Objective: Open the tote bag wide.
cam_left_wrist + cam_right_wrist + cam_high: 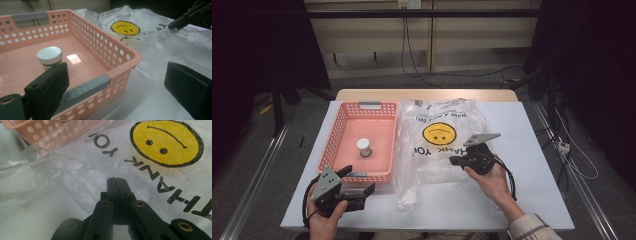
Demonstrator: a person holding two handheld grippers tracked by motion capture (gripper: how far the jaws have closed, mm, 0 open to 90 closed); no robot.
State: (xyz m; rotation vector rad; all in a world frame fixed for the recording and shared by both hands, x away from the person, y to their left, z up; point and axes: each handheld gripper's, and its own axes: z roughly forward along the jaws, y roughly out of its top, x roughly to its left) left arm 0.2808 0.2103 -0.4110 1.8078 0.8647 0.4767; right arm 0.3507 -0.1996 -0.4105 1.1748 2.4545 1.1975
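Hard to tell: whether the right gripper point(455, 160) actually pinched any film.
Left gripper point(357, 186): jaws wide apart, sat at the basket's near edge.
Basket point(343, 124): pink, one white-lidded jar point(364, 147) inside.
Plastic bag point(437, 150): lay flat right beside the basket, smiley print.
Right gripper: jaws pressed together, tips on the bag.

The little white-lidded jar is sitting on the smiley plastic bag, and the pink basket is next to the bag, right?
Not quite. The small white-lidded jar sits inside the pink perforated plastic basket, not on the clear plastic bag with the yellow smiley face. The basket does lie next to the bag. The high view shows this.
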